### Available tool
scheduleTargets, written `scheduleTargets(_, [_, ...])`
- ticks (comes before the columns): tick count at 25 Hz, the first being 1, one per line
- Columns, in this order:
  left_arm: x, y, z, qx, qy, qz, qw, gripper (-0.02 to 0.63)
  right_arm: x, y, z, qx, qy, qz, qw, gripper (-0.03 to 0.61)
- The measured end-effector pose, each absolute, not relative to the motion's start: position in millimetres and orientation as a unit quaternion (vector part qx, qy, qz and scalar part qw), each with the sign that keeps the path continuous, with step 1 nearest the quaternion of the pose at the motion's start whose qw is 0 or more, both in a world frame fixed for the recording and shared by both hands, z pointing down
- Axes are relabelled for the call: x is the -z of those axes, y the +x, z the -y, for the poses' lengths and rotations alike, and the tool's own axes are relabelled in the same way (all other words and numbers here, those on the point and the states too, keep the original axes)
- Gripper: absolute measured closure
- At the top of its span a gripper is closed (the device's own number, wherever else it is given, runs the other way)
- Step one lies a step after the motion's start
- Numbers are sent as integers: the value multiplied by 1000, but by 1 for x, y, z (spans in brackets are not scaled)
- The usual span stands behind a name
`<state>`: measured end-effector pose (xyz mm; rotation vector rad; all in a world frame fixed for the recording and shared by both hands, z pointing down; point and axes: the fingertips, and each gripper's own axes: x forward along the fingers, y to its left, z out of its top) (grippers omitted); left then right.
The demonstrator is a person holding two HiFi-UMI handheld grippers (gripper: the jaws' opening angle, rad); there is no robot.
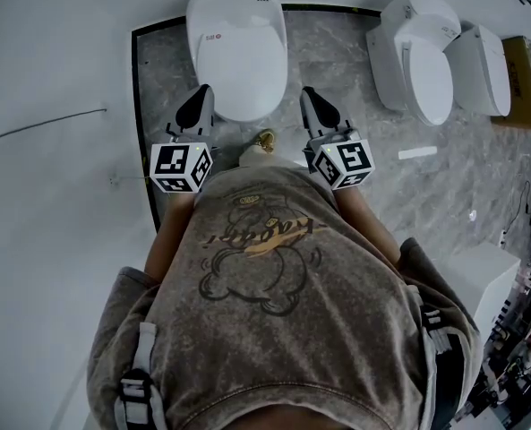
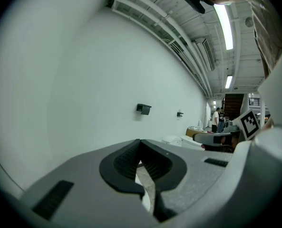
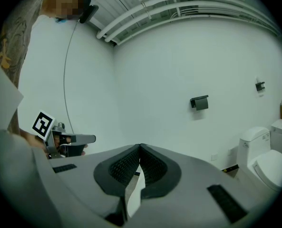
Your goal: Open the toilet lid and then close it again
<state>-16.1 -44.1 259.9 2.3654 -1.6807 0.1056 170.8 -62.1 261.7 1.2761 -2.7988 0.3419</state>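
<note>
You stand facing the toilet (image 1: 236, 47), its lid down, on a grey marble floor (image 1: 337, 61). Your left gripper (image 1: 200, 97) and right gripper (image 1: 310, 97) are held out near its front rim, one on each side. Both have their jaws pressed together, pinching nothing.

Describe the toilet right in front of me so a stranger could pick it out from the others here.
Look at the grey marble floor panel edged in black. At its left end in the head view, a white toilet stands alone with its lid shut and a small red mark near the lid's back. The other toilets crowd together at the right end.
</note>
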Motion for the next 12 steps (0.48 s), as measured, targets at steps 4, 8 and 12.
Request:
scheduleTargets(4, [-262, -12, 46, -42, 812, 570, 120, 604, -263, 174, 63, -114, 418, 901, 24, 552])
scheduleTargets(8, [-266, -14, 50, -39, 811, 571, 123, 604, -266, 172, 67, -114, 418, 901, 23, 552])
scheduleTargets(12, [-268, -11, 53, -36, 812, 570, 124, 604, -266, 174, 71, -112, 421, 900, 21, 552])
